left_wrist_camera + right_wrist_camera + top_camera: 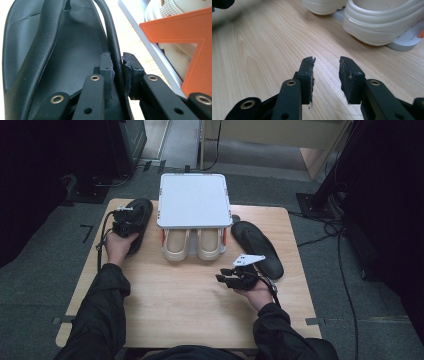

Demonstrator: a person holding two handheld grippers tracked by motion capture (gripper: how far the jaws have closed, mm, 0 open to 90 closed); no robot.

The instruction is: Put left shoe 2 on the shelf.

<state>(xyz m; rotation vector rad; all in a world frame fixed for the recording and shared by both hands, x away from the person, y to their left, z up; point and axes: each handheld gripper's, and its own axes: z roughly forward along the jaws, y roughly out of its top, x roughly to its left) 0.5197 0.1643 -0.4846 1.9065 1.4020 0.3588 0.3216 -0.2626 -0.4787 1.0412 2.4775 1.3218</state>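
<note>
A black flip-flop (142,210) lies at the table's far left. My left gripper (127,217) rests over it, and in the left gripper view the gripper (116,58) is shut on the flip-flop's strap (112,37), above the black sole (70,50). A second black flip-flop (260,249) lies at the right. Just in front of it my right gripper (221,274) hovers over the wood. In the right gripper view that gripper (327,62) is open and holds nothing, pointing at two beige slippers (384,22).
A white two-level rack (193,200) stands at the back middle, with the beige slippers (192,245) on its lower shelf. Its orange side bracket (182,40) is close to the right of my left gripper. Bare wooden table (185,295) spreads in front.
</note>
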